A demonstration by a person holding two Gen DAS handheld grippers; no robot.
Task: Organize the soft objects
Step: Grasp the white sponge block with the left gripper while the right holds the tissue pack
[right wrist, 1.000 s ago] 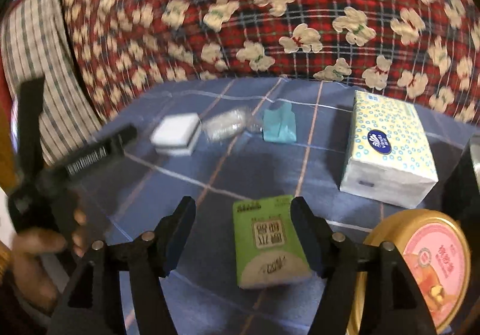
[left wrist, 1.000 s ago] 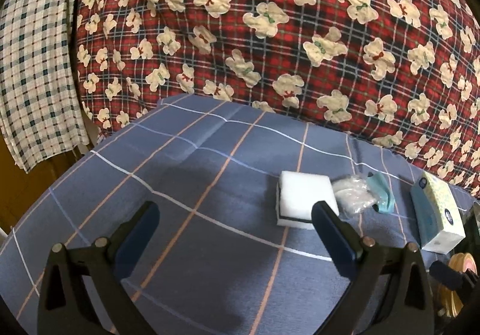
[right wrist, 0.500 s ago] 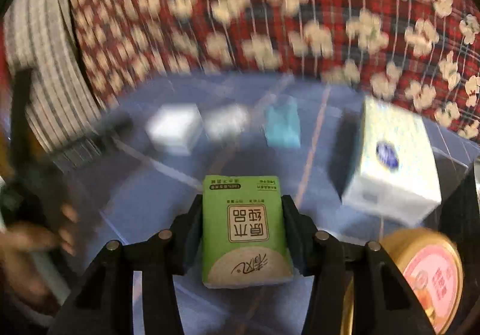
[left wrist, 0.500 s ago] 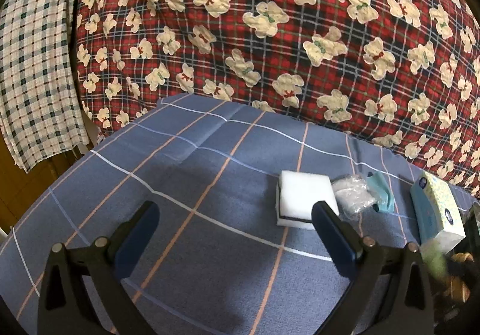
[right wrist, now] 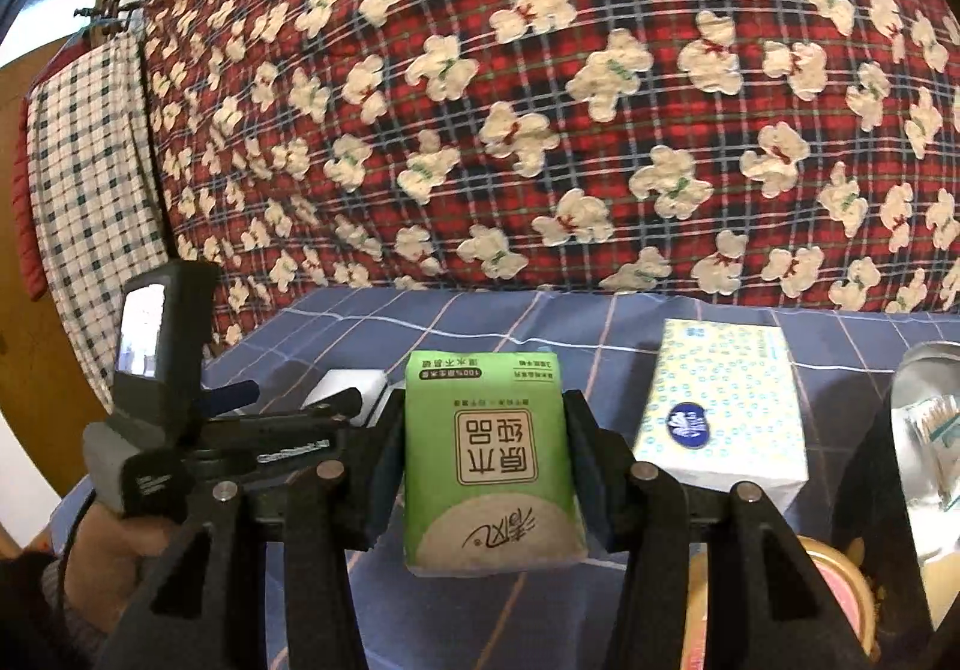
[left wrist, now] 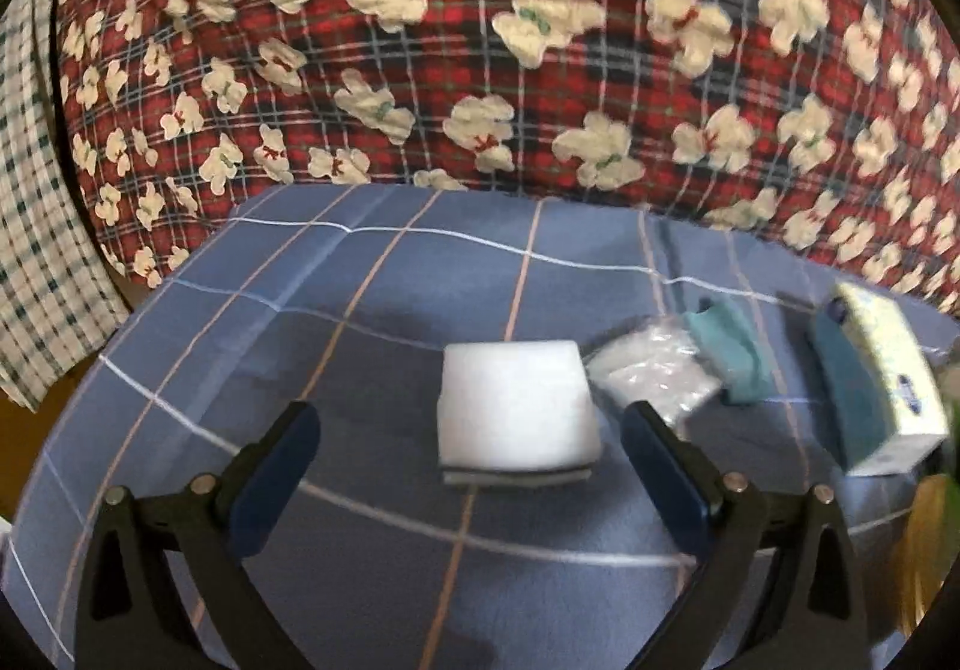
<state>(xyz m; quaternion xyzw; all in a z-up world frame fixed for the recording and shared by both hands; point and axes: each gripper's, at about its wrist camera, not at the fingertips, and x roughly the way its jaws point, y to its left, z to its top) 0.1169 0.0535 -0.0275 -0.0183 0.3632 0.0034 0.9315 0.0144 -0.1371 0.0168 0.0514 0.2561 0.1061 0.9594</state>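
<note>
My right gripper [right wrist: 483,454] is shut on a green tissue pack [right wrist: 489,460] and holds it lifted above the blue checked cloth [right wrist: 540,322]. My left gripper [left wrist: 471,454] is open, its fingers either side of a white sponge block [left wrist: 516,406] that lies flat on the cloth just ahead. A clear plastic packet [left wrist: 654,376] and a teal folded cloth [left wrist: 729,352] lie right of the sponge. A pale patterned tissue pack [right wrist: 720,412] stands further right, also in the left wrist view [left wrist: 882,382]. The left gripper's body [right wrist: 198,430] shows at the left of the right wrist view.
A red plaid quilt with white bears [left wrist: 540,40] rises behind the cloth. A checked fabric [left wrist: 30,190] hangs at the left. A round gold-rimmed tin [right wrist: 840,610] and a shiny metal container [right wrist: 924,460] sit at the lower right.
My right gripper closed on the green tissue pack and lifted it off the cloth. My left gripper moved forward and right, so the white sponge now lies between its open fingers.
</note>
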